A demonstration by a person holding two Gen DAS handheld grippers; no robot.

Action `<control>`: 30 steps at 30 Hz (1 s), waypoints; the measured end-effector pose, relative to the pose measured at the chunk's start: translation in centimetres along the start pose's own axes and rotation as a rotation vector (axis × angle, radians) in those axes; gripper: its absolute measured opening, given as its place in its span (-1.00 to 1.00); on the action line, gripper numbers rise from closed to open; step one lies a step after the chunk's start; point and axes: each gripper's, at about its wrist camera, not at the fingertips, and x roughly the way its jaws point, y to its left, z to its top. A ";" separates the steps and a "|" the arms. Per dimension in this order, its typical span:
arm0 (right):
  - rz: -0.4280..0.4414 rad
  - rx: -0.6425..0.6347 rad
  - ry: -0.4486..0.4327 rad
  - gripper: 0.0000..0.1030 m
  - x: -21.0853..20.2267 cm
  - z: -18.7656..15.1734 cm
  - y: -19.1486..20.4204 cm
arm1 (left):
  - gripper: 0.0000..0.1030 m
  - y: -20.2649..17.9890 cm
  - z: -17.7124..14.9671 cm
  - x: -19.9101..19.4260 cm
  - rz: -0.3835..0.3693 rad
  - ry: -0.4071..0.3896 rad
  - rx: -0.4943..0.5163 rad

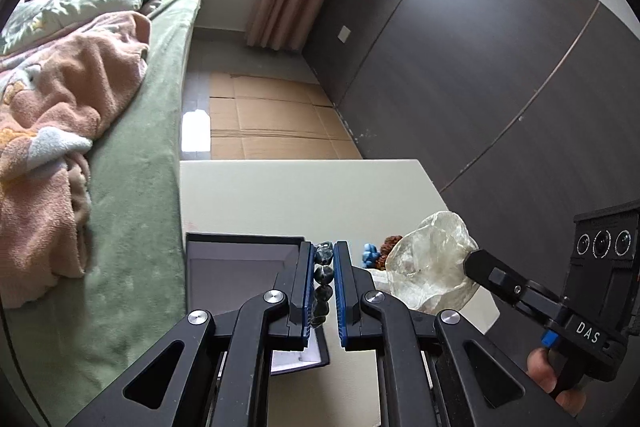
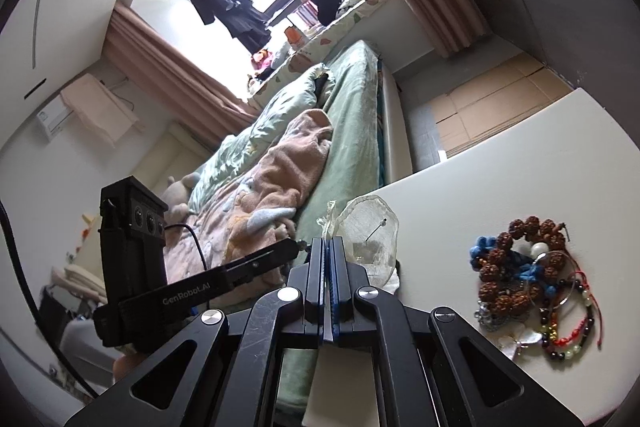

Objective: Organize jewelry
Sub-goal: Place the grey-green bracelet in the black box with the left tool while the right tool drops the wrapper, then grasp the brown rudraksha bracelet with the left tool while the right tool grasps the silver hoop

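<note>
My left tongs (image 1: 323,269) pinch the dark bead bracelet (image 1: 323,275) lengthwise; right tongs (image 2: 330,259) clamp the sheer pouch (image 2: 370,235), just right of it, over the counter (image 1: 300,195).

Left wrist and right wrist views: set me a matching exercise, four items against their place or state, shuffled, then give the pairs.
Items
1. dark bead bracelet
2. sheer pouch
3. open box
4. jewelry pile

Places or states
A. lying loose on the white table
B. pinched at its edge by the right gripper
C. hanging between the fingers of the left gripper
D. sitting below the left gripper, by the table edge nearest the bed

Pairs: 1-C, 2-B, 3-D, 4-A
</note>
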 end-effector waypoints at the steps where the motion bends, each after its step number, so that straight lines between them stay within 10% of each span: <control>1: 0.010 -0.002 0.009 -0.93 0.6 0.0 0.3 | -0.81 0.6 0.2 -0.3 0.007 -0.008 -0.012; 6: 0.047 -0.008 0.074 -0.92 3.6 0.3 1.3 | -0.81 2.5 0.5 -1.5 0.025 -0.040 -0.059; 10: 0.038 -0.017 0.158 0.01 5.7 -0.4 1.6 | -0.81 3.1 0.5 -1.3 0.027 -0.033 -0.077; 21: -0.060 0.130 0.063 0.14 0.4 0.1 -3.3 | -0.78 2.2 -0.2 1.2 -0.048 0.089 -0.078; 25: -0.083 0.120 0.020 0.14 -1.7 0.5 -3.8 | 0.50 2.2 -0.4 1.7 -0.010 0.092 -0.088; 30: -0.108 0.127 -0.015 0.14 -3.9 0.9 -4.6 | 0.63 1.5 -0.4 1.3 0.006 0.061 -0.079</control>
